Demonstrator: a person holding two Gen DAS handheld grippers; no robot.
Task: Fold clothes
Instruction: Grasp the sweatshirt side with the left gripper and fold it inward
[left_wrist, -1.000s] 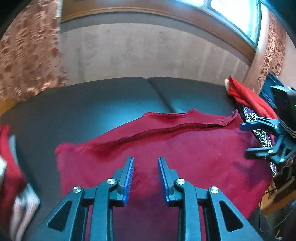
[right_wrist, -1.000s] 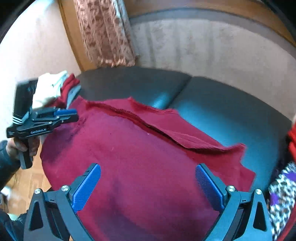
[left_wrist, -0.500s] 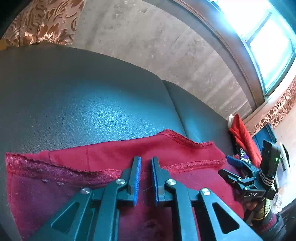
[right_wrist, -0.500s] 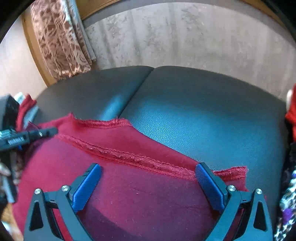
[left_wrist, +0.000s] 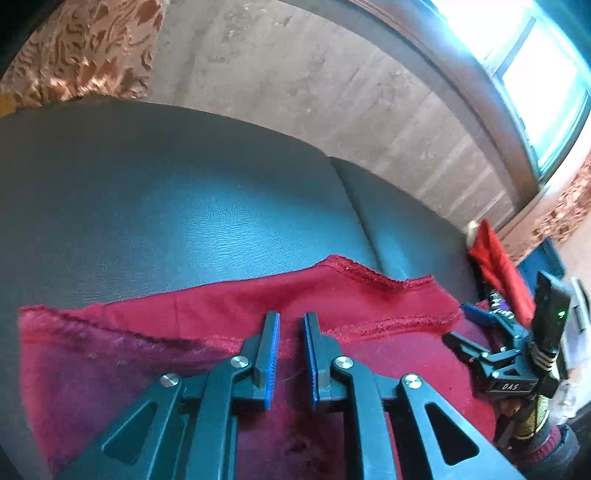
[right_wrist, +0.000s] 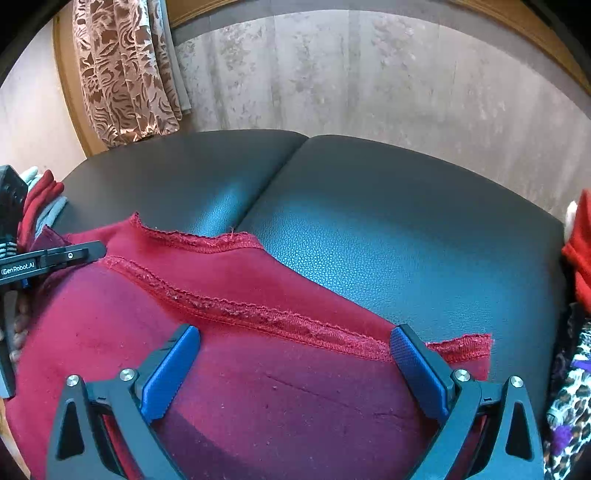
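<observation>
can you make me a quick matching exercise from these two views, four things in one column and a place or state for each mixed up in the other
Things:
1. left gripper
2. right gripper
3. dark red cloth
4. patterned curtain

Places or states:
A. hangs against the wall behind the cushions
B. lies spread flat on the dark cushions
C. jaws wide apart over the cloth
D. jaws close together, a narrow gap between them

Pairs: 1-D, 2-C, 3-B, 4-A
</observation>
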